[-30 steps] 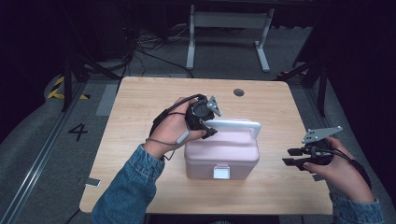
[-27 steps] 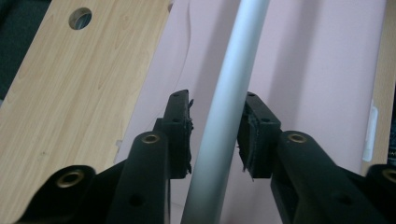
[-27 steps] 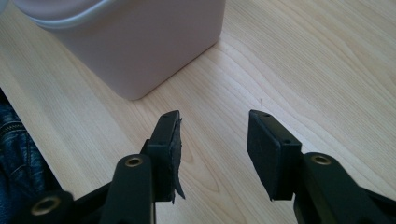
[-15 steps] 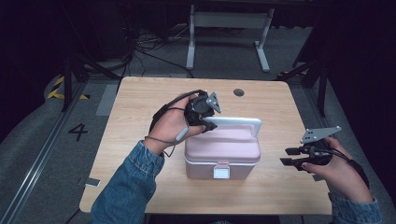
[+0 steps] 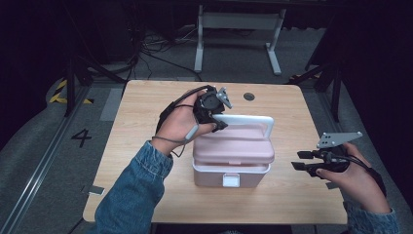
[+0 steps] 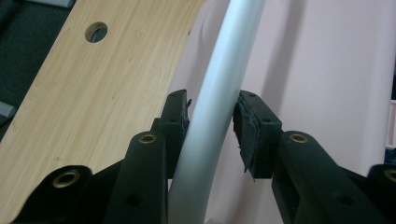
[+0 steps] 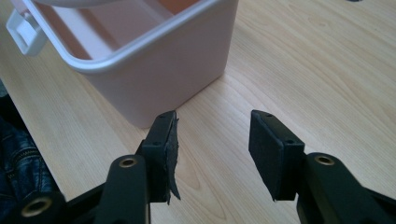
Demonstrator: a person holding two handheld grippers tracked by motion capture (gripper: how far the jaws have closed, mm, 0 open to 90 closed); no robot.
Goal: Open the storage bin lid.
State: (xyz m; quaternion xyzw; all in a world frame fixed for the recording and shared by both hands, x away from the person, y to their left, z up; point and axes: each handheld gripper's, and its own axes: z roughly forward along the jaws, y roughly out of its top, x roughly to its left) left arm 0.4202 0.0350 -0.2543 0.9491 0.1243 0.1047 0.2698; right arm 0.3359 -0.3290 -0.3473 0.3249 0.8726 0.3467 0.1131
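Left tool: clenched on the white handle at its left end; handle raised above the lid. Right tool: released, jaws apart, to the right of the pink box, apart from it, over the tabletop. Box: near the tabletop's middle, white latch on its front.

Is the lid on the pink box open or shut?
Partly open. The left gripper holds the white handle, and the pink lid sits raised above the box; the right gripper view shows a gap under it.
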